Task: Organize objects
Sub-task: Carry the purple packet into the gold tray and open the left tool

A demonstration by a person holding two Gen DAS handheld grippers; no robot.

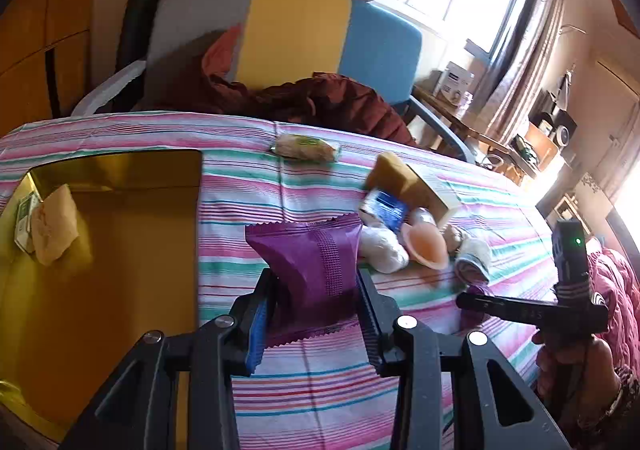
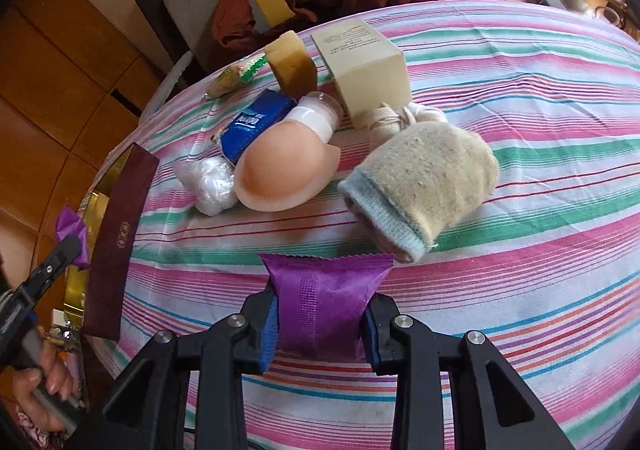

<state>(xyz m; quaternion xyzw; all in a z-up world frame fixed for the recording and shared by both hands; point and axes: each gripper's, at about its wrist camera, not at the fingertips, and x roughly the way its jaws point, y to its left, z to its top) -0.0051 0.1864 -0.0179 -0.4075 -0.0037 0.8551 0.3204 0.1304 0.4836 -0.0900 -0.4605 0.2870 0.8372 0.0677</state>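
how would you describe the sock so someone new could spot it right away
On the striped tablecloth, find the cluster of small items in the middle. The sock lies at its right edge, beside the peach silicone cup. It is the only fuzzy knit thing: cream, with a pale blue cuff.

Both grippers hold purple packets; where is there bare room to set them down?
The gold box is bare right of the wrapped snack. Striped cloth is bare right of the knit sock. It is crowded around the peach silicone piece and tissue pack.
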